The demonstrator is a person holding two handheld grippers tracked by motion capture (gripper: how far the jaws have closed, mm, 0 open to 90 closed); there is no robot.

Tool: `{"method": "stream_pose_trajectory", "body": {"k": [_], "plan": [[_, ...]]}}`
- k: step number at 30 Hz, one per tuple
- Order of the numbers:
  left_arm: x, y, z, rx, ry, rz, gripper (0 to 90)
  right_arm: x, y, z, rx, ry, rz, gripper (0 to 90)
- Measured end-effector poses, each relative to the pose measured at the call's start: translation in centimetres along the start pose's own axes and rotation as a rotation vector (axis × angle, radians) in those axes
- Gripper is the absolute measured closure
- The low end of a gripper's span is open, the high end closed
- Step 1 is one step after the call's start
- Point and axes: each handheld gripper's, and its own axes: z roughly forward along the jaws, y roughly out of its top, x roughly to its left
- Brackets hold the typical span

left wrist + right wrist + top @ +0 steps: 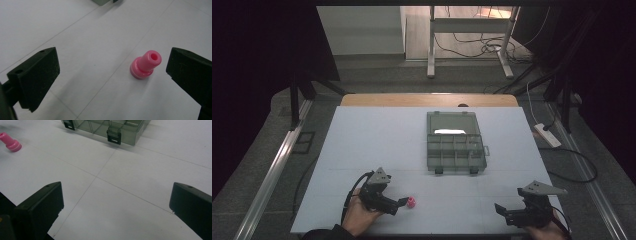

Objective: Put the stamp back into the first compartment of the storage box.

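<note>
Left gripper (112, 75) (jaws apart) flanks pink plug (145, 64)

I am seeing the plug (411, 202) standing on the table (377, 135) near its front edge, left of centre, just beyond the tips of the left gripper (401, 204). In the left gripper view it is sitting between the spread jaws, nearer the right one. The box (455, 143) is lying further back, right of centre, lid open behind it; its compartments are probably empty. The right gripper (502, 210) is resting at the front right, well apart from both.
</note>
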Motion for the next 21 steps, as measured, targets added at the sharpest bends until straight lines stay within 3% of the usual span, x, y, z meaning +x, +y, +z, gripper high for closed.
{"method": "stream_pose_trajectory", "body": {"k": [15,18,21], "plan": [[-1.0,0.6,1.7,0.052,-0.035,0.062,2.7,0.1,0.0,0.1,0.008,-0.003,-0.004,0.0],[-1.2,0.6,1.6,0.050,-0.043,0.085,13.3,0.1,0.0,0.1,0.008,-0.005,-0.004,0.0],[-1.3,0.6,1.4,0.045,-0.076,0.104,30.6,0.1,0.0,0.1,0.010,-0.009,-0.001,0.0]]}}
